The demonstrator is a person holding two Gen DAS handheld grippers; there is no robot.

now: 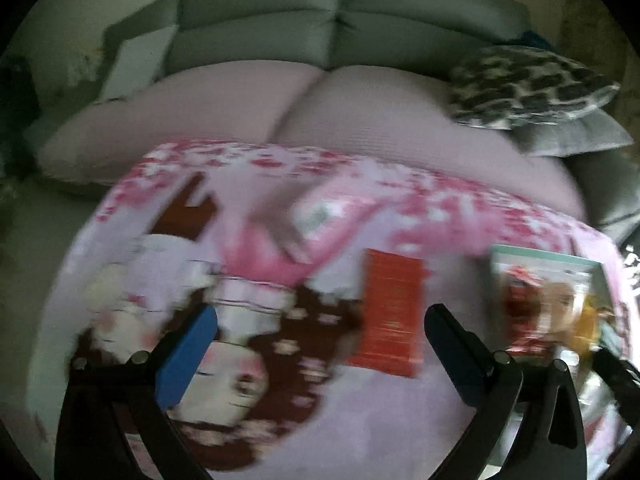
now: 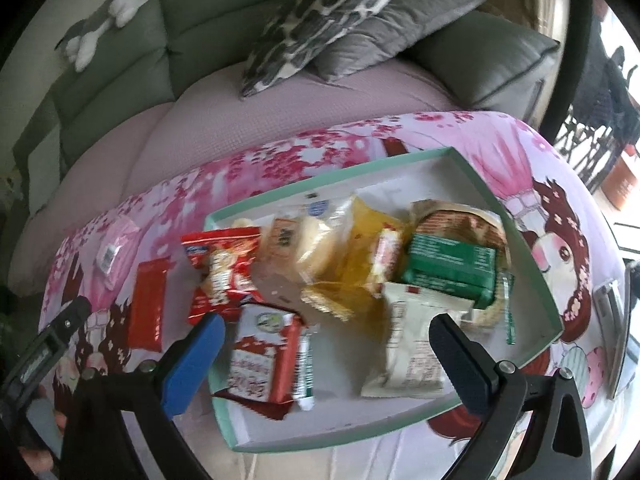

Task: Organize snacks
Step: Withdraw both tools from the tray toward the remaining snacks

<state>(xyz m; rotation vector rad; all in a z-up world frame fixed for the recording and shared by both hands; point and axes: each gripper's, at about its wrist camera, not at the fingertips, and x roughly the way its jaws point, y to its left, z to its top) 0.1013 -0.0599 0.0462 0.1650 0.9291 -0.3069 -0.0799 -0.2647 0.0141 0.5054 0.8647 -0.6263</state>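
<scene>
A mint-rimmed white tray (image 2: 532,240) on the pink anime-print cloth holds several snack packets: a red bag (image 2: 224,272), a yellow bag (image 2: 356,256), a green box (image 2: 452,272), a white pack (image 2: 412,352) and a red-white pack (image 2: 260,360). My right gripper (image 2: 326,346) is open and empty just above the tray's near half. A red bar (image 1: 390,312) lies loose on the cloth left of the tray (image 1: 544,258); it also shows in the right wrist view (image 2: 148,312). A pink packet (image 1: 320,216) lies farther back. My left gripper (image 1: 320,330) is open and empty, the red bar between its fingertips and beyond them.
A grey sofa (image 1: 336,40) with a lilac seat cover stands behind the cloth. Patterned and grey cushions (image 2: 340,20) lie at its right end. The left gripper (image 2: 60,336) shows at the lower left of the right wrist view. A flat grey object (image 2: 616,332) lies at the cloth's right edge.
</scene>
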